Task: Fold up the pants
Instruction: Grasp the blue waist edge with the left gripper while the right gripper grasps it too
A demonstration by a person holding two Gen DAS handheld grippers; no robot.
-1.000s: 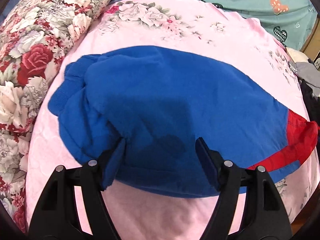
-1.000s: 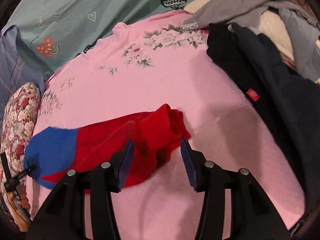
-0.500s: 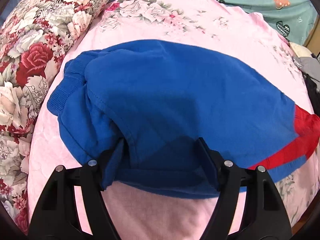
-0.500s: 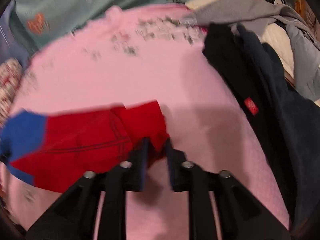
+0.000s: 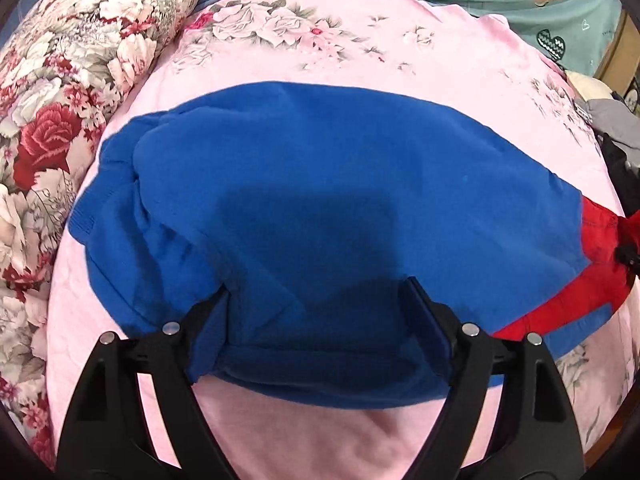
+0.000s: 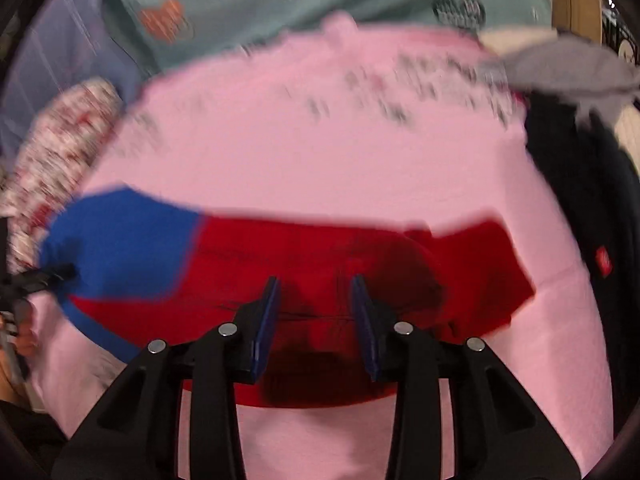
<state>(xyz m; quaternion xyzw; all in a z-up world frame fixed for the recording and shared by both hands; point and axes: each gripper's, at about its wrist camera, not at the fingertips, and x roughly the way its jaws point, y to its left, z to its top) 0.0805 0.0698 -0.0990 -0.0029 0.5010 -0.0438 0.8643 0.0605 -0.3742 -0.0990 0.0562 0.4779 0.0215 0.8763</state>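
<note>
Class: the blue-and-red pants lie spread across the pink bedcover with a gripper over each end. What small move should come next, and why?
Probably close the right gripper on the red leg end. Its jaws, which have just been narrowing, straddle the pants but don't visibly pinch them. The left gripper stands wide open over the blue waist, so neither end is held for a fold across the pink bedcover.

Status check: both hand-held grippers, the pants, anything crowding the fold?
Left hand-held gripper open over blue end, jaws just widened. Right hand-held gripper narrowing, straddling red leg; grip unclear. Pants flat on pink blanket. Dark clothes beside.

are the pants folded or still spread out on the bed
Spread: the pants lie full length on the pink sheet, blue top to red leg end, no cross fold.
</note>
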